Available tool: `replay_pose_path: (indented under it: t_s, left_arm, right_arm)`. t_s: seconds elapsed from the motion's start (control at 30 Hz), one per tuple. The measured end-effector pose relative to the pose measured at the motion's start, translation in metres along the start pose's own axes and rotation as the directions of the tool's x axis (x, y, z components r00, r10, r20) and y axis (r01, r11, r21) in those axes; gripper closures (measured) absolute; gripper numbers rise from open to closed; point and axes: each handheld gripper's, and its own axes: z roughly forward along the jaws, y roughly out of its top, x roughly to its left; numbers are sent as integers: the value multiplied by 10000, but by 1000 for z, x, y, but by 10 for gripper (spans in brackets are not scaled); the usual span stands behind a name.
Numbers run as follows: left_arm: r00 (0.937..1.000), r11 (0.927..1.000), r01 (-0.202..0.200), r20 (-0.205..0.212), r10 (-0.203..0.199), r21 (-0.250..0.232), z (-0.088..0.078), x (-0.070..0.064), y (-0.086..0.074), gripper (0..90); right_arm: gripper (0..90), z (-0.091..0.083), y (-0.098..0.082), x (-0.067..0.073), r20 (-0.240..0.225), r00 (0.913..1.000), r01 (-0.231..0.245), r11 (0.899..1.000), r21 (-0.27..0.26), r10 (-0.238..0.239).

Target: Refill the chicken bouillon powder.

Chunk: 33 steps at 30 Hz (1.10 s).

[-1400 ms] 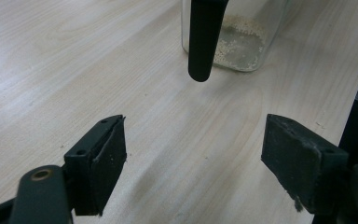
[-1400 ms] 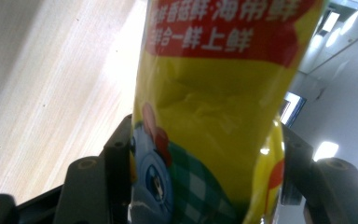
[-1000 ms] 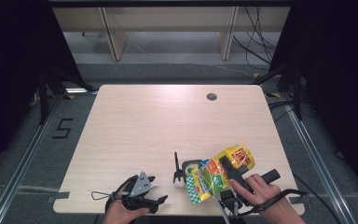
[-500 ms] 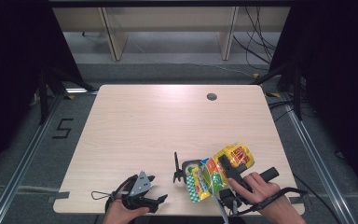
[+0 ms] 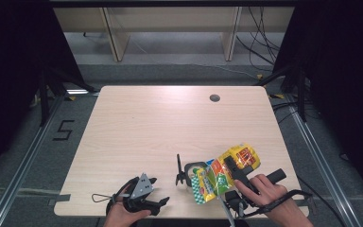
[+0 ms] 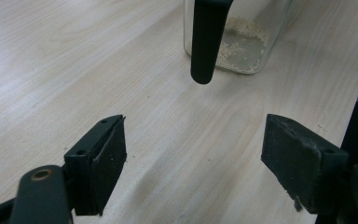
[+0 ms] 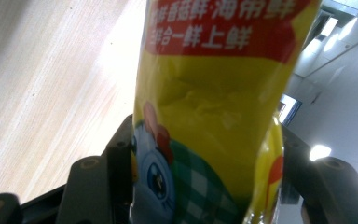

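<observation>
My right gripper (image 5: 232,169) is shut on a yellow and green snack bag (image 5: 220,175) with red print, held tilted near the table's front edge. In the right gripper view the bag (image 7: 214,107) stands between both pads, which press its sides. The bag's lower end lies over a clear glass container (image 5: 194,169). My left gripper (image 5: 159,191) rests at the front left, open with nothing between its pads, pointing towards that container. In the left gripper view the container (image 6: 249,44) holds a thin layer of pale grains, and a black handle (image 6: 205,42) hangs in front of it.
The light wooden table (image 5: 170,123) has a small round cable hole (image 5: 214,98) at the back right. A thin black upright piece (image 5: 178,170) stands just left of the container. Cables trail from both grippers over the front edge.
</observation>
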Motion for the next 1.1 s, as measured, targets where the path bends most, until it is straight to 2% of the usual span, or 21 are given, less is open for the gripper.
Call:
replay_pose_path:
  t_s: [0.07,0.13,0.17,0.2,0.27,0.3,0.4,0.43,0.47,0.5,0.53,0.63,0.67,0.7,0.77,0.8,0.9,0.97,1.0,1.07,1.1]
  left_arm:
    - [10000,10000,47,71,-46,-81,1,0,-1,214]
    - [10000,10000,3,57,-4,59,-1,-1,1,214]
    - [9998,9999,-130,156,131,-61,0,0,1,214]
    - [9999,9999,68,77,-68,-101,1,-1,0,214]
    - [9999,10000,6,103,-5,-53,1,-1,0,213]
    - [9999,9999,115,106,-115,-29,0,-2,0,213]
    - [10000,10000,-24,42,24,33,0,-1,0,214]
    - [10000,10000,-29,51,29,84,0,-1,0,214]
    - [9997,9998,181,136,-180,-81,1,-3,0,213]
    - [9999,10000,46,121,-45,-51,0,-2,1,214]
    - [9998,9998,175,118,-174,-96,0,-2,0,213]
    - [9997,9997,-222,78,221,98,-1,0,1,213]
    - [9999,9999,27,139,-25,-167,1,-2,0,214]
    - [9997,9998,-205,119,206,-55,0,0,1,214]
    - [9999,9999,-127,90,127,-1,0,0,1,213]
    - [9999,9999,111,109,-110,-89,1,-2,0,213]
    - [9998,9998,167,74,-166,-101,0,-2,0,214]
    - [9997,9998,-221,115,221,32,0,0,1,214]
    - [9998,9998,176,72,-175,-78,1,-2,0,214]
    - [9999,10000,92,80,-92,-30,0,-3,0,213]
    - [9998,9998,136,161,-134,-118,1,-2,0,213]
  right_arm:
    - [412,0,-1,-1,-1,9997,233,9996,127,-233]
    - [412,-1,-1,0,3,10000,-59,9999,91,59]
    - [412,-1,0,0,-19,10000,33,9999,107,-33]
    - [412,-1,0,0,62,9999,127,9999,70,-128]
    - [412,-1,2,1,-20,10000,-34,10000,57,34]
    - [413,-2,3,-1,56,9995,298,9996,30,-298]
    - [413,-2,7,1,9,9999,-112,9998,-136,113]
    - [414,-3,7,-2,64,9997,232,9997,-63,-231]
    - [414,-2,7,-2,90,9998,202,9998,-73,-202]
    - [416,-2,7,-1,110,9999,10,9999,-153,-8]
    - [418,-3,5,-1,87,9999,63,9999,-87,-63]
    - [419,-4,3,-2,114,9998,144,9999,-18,-144]
    - [419,-3,4,-1,145,9999,-36,9999,-141,38]
    - [419,-4,5,-1,125,9999,-62,9998,-184,64]
    - [420,-4,6,-1,112,9999,43,9999,-126,-41]
    - [419,-4,5,-1,139,9999,-82,9998,-196,85]
    - [420,-6,4,-3,232,9997,-114,9997,-226,119]
    - [420,-6,4,-4,143,9998,-140,9994,-310,145]
    - [420,-6,4,-3,128,9998,-148,9996,-241,151]
    - [421,-5,5,-2,119,9998,183,9998,-104,-182]
    - [421,-5,5,-2,39,9999,-101,9997,-234,102]
